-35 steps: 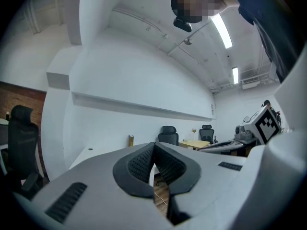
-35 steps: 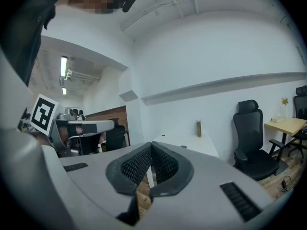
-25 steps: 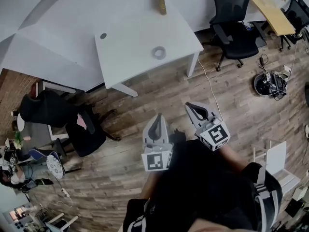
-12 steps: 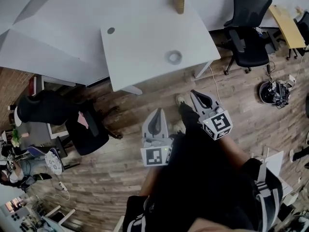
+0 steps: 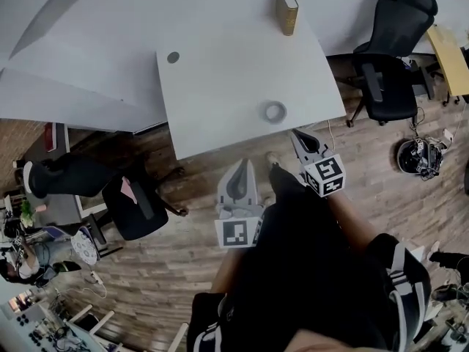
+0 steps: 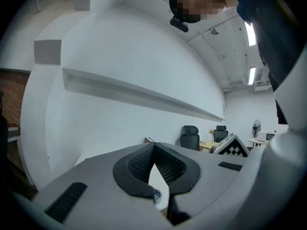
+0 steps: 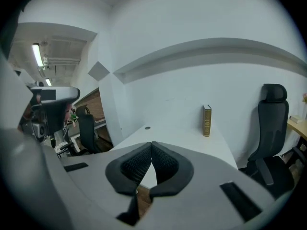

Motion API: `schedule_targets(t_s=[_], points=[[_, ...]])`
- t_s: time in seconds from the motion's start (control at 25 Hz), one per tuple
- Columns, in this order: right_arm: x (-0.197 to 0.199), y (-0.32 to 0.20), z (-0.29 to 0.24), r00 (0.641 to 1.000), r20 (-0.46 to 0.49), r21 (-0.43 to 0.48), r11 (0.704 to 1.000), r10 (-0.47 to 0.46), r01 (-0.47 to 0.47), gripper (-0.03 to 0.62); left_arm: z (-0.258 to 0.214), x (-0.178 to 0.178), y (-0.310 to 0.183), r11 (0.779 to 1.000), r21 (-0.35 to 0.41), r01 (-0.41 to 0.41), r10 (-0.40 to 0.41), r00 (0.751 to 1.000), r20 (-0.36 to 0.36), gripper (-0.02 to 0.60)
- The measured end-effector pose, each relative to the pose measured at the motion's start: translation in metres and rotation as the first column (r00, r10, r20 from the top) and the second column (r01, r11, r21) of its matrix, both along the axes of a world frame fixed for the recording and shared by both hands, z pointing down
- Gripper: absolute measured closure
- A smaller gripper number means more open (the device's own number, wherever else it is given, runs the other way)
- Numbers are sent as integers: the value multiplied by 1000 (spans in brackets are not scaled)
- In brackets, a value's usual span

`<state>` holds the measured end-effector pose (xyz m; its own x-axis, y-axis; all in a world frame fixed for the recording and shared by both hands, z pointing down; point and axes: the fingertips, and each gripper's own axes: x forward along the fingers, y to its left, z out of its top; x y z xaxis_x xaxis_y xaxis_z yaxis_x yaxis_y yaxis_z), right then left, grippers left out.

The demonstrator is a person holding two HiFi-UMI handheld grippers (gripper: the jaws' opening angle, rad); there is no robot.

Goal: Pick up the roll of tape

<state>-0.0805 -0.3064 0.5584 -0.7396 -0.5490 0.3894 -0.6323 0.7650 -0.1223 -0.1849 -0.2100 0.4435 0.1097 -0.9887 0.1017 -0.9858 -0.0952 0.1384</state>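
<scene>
The roll of tape [image 5: 275,111], a small pale ring, lies flat on the white table [image 5: 220,86] near its front right corner. My right gripper [image 5: 297,135] is shut and empty, its tips at the table's front edge just short of the roll and to its right. Further back over the wooden floor, my left gripper [image 5: 240,166] is also shut and holds nothing. In the right gripper view the shut jaws [image 7: 152,145] point across the table top [image 7: 192,135]; the roll is hidden behind them. The left gripper view shows its jaws [image 6: 153,150] shut, pointing at the wall.
A brown book [image 5: 286,9] [image 7: 206,121] stands upright at the table's far edge, and a dark cable hole [image 5: 173,57] is at its far left. Black office chairs stand to the right [image 5: 388,72] and to the left [image 5: 132,204]. A cable runs across the floor by the table leg.
The table has come closer in the head view. Both grippers have moved forward toward it, and the right one has reached the front edge near the roll. Both stayed shut.
</scene>
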Motion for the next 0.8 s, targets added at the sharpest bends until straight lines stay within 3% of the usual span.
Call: schedule_targets(t_s=[0.12, 0.4, 0.48, 0.64, 0.8], points=[[-6, -37, 32, 998, -54, -54, 999, -9, 6, 582, -1, -4, -37, 1000, -4, 19, -19, 999, -37, 565], [-20, -97, 121, 982, -175, -243, 970, -68, 24, 546, 17, -22, -105, 998, -54, 42, -43, 999, -18, 565], [-23, -107, 146, 971, -220, -292, 956, -97, 29, 531, 18, -25, -121, 997, -61, 56, -58, 998, -34, 566], [-26, -124, 196, 938, -313, -363, 931, -147, 24, 464, 29, -29, -144, 995, -86, 45, -45, 999, 3, 565], [-28, -134, 239, 900, -388, -424, 906, -199, 18, 451, 31, -30, -164, 994, -90, 59, -63, 997, -47, 565]])
